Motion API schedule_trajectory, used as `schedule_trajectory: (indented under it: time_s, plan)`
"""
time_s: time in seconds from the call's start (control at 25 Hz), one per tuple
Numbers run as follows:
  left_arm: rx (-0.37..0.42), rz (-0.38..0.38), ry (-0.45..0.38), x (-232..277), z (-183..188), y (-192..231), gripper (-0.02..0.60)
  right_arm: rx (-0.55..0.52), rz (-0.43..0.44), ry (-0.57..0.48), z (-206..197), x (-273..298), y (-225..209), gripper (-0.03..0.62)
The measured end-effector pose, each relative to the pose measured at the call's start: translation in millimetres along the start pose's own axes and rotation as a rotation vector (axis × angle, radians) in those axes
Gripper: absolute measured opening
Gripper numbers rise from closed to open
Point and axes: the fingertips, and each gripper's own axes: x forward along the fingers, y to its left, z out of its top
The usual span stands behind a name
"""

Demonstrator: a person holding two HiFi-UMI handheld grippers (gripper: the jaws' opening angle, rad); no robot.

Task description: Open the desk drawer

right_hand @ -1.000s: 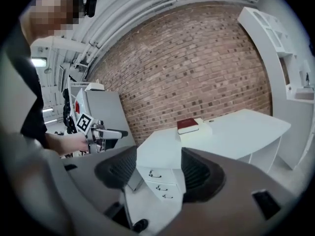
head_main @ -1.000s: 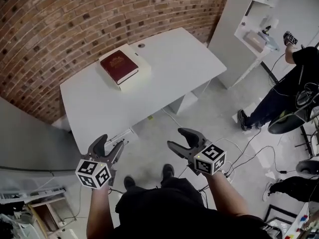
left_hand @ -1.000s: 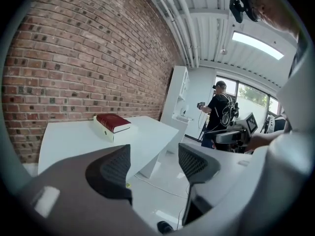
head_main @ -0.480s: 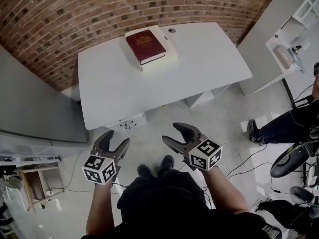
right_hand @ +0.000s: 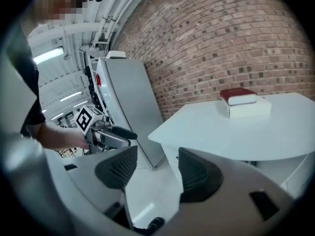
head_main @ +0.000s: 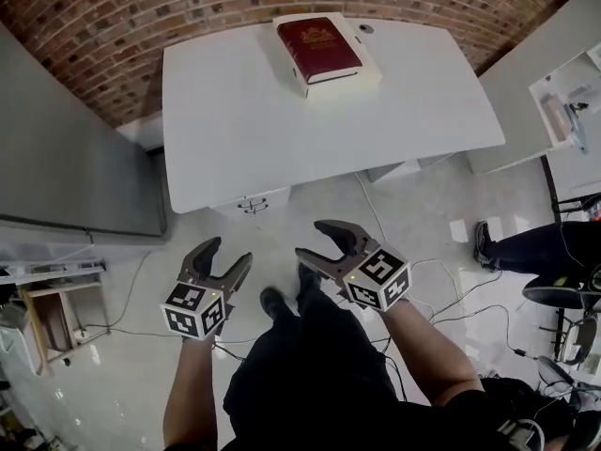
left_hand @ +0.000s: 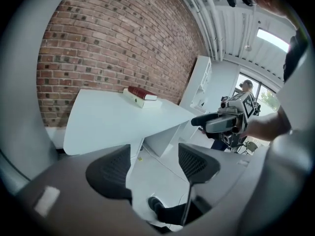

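A white desk [head_main: 282, 120] stands against the brick wall. Its drawer front [head_main: 252, 203] with a small dark handle shows under the near left edge, closed. My left gripper [head_main: 223, 256] hangs open over the floor below the drawer, nothing between its jaws. To its right, my right gripper [head_main: 317, 240] is open and empty as well. In the left gripper view the desk [left_hand: 113, 122] lies ahead and the right gripper [left_hand: 224, 123] shows at the right. In the right gripper view the desk [right_hand: 236, 132] is at the right and the left gripper [right_hand: 106, 134] at the left.
A dark red book [head_main: 317, 47] lies on a white box at the desk's far edge. A grey cabinet [head_main: 66, 158] stands left of the desk. Cables run over the pale floor [head_main: 432, 252]. A seated person's leg [head_main: 535, 247] is at the right.
The view has swung so the desk sits more squarely ahead and the drawer front has come into view. Both grippers stay open, held low in front of me.
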Motion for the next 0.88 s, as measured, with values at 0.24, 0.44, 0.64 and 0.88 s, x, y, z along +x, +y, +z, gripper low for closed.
schedule_trajectory:
  time_s: [0.24,0.44,0.64,0.88]
  plan:
    - [-0.049,0.027,0.036,30,-44,38,0.308,-0.001,0.049,0.081,-51,71,-16,0.264]
    - [-0.038,0.047,0.077,69,-82,77,0.308,-0.103,0.094,0.145,-83,128,-36,0.261]
    - [-0.059,0.058,0.125,113,-126,113,0.302,-0.18,0.133,0.25,-134,180,-59,0.261]
    - [-0.026,0.06,0.172,161,-170,146,0.299,-0.262,0.169,0.32,-187,233,-86,0.25]
